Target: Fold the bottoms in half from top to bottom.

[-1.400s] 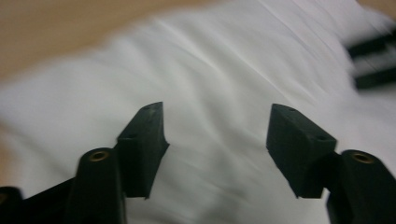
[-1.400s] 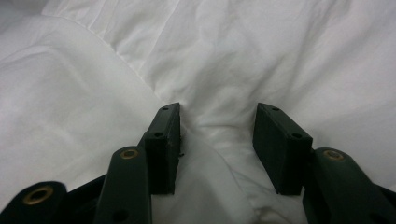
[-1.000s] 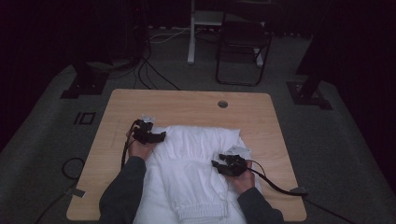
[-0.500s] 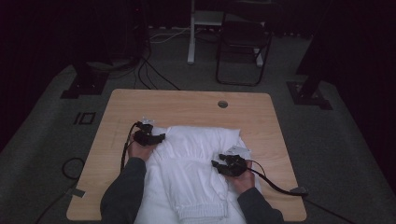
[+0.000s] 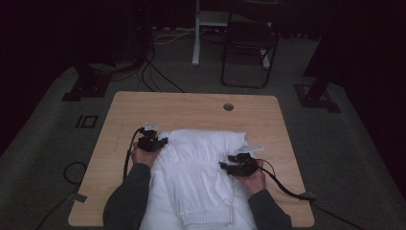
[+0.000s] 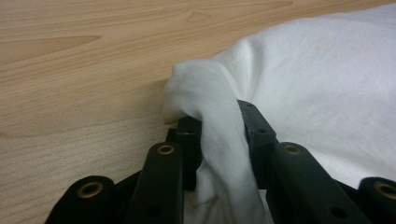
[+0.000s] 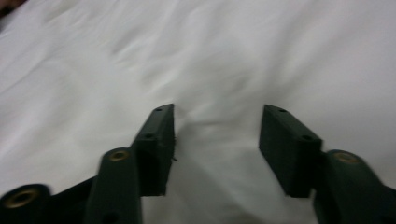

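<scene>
left gripper (image 6: 219, 135): jaws pinching white garment (image 5: 201, 158) | right gripper (image 7: 217, 140): jaws wide, over garment

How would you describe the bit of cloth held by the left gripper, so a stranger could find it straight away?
Start at the light wooden table and find the white cloth garment spread across its near half. Go to the garment's far corner on the person's left, where the black left gripper sits. Unlike the flat cloth around it, this pinched white fold bunches up between shut jaws.

Dim, underexposed high view; surroundings beyond the worktop (image 5: 201, 112) nearly black. Brighter, evenly lit close views, soft shadow under white cloth (image 6: 327, 79). Slight blur across the right gripper view.
</scene>
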The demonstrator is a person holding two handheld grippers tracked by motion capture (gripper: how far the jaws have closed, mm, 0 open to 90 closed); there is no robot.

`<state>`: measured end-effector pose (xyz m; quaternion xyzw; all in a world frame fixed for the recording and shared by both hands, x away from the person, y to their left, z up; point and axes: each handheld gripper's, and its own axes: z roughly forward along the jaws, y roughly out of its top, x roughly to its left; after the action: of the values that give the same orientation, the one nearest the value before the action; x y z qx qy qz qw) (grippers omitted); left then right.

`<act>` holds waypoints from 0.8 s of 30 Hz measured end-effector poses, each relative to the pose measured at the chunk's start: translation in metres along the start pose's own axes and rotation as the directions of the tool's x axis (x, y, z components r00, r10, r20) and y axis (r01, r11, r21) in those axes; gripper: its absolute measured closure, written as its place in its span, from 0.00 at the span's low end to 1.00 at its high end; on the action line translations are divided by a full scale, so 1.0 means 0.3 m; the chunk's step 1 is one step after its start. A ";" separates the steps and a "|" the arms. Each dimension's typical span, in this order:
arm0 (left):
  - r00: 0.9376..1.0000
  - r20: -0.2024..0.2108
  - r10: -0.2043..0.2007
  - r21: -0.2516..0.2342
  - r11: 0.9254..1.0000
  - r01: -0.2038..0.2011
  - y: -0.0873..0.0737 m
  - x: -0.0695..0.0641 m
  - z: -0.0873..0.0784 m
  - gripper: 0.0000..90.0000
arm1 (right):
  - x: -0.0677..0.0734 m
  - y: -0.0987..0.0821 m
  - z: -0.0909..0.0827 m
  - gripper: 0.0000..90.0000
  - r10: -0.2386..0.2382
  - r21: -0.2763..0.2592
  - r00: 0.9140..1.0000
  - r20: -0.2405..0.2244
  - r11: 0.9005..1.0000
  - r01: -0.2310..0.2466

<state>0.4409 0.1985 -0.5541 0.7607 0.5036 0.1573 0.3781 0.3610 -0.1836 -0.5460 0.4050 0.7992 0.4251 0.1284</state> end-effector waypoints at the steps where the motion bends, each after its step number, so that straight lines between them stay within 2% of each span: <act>1: 1.000 0.000 0.001 0.001 1.000 -0.001 0.001 0.000 0.000 0.82 | -0.028 0.020 -0.024 0.44 0.006 -0.028 0.999 0.047 1.000 -0.005; 3: 1.000 0.001 0.003 0.004 1.000 -0.003 0.002 0.001 0.000 0.82 | -0.079 0.048 -0.048 0.41 0.040 -0.074 0.996 0.078 0.997 -0.035; 5: 1.000 -0.001 0.002 0.004 1.000 -0.002 0.001 0.000 0.000 0.82 | -0.146 0.079 -0.054 0.37 0.087 -0.095 0.987 0.135 0.993 -0.074; 8: 1.000 0.000 -0.002 -0.001 1.000 0.002 0.000 0.000 0.000 0.82 | -0.237 0.116 -0.037 0.33 0.147 -0.113 0.978 0.148 0.985 -0.131; 11: 1.000 0.003 -0.001 0.001 1.000 0.001 0.000 0.002 0.000 0.82 | -0.302 0.148 0.012 0.30 0.178 -0.080 0.973 0.145 0.983 -0.168; 14: 1.000 0.006 -0.002 -0.002 1.000 0.002 0.000 0.003 0.000 0.82 | -0.333 0.165 0.058 0.28 0.203 -0.054 0.972 0.122 0.979 -0.197; 16: 1.000 0.007 -0.005 -0.005 1.000 0.005 -0.001 0.003 0.001 0.82 | -0.345 0.172 0.092 0.27 0.206 -0.019 0.973 0.108 0.979 -0.205; 19: 1.000 0.009 -0.005 -0.006 1.000 0.005 -0.001 0.005 0.001 0.82 | -0.358 0.168 0.138 0.25 0.211 0.034 0.970 0.122 0.976 -0.217; 21: 1.000 0.011 -0.006 -0.006 1.000 0.006 -0.001 0.006 0.001 0.82 | -0.360 0.164 0.152 0.26 0.220 0.044 0.967 0.125 0.973 -0.227; 24: 1.000 0.014 -0.010 -0.005 1.000 0.010 -0.001 0.008 0.000 0.82 | -0.346 0.157 0.166 0.28 0.193 0.060 0.973 0.131 0.978 -0.202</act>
<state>0.4418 0.2006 -0.5547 0.7584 0.5042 0.1513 0.3844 0.4800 -0.2188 -0.5536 0.5125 0.7604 0.3803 0.1201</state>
